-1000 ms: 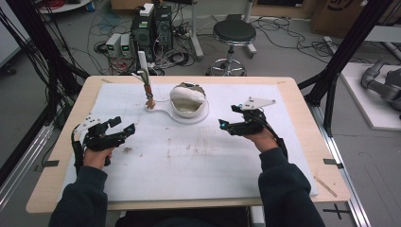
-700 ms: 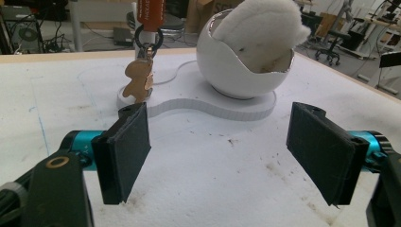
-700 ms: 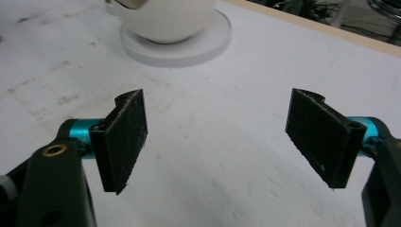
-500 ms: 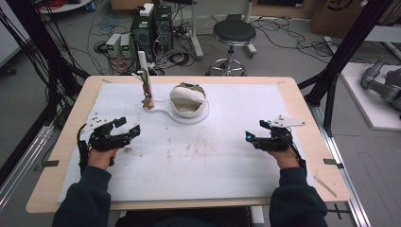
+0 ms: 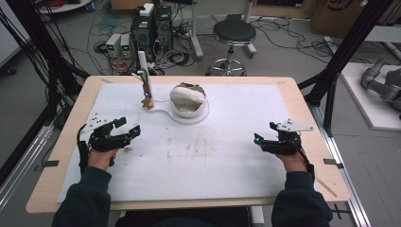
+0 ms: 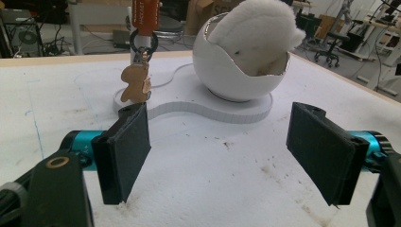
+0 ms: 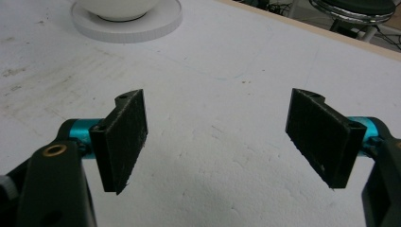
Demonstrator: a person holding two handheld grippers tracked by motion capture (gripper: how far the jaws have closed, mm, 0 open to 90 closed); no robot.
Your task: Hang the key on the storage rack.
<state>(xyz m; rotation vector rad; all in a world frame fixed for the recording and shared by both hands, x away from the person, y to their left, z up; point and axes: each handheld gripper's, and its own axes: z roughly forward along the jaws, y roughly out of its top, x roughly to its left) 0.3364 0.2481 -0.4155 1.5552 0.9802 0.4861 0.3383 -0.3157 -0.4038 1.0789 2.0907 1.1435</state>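
On white foam mat [image 5: 213,156], well back from egg-shaped bowl [image 5: 189,100] and hanging keychain charm [image 5: 147,100]: both grippers idle, jaws spread wide, holding nothing.

Left gripper [image 5: 126,128] low at mat's left side, aimed toward charm [image 6: 136,84] on its stand and bowl [image 6: 241,71] with plush [image 6: 257,28] inside, both at far centre on one shaped white base; right gripper [image 5: 264,138] far right, well apart. Risks, judged: wide jaws sweeping in could knock dangling charm swinging, or clip bowl rim and tip it off base; low approach could scrape mat.
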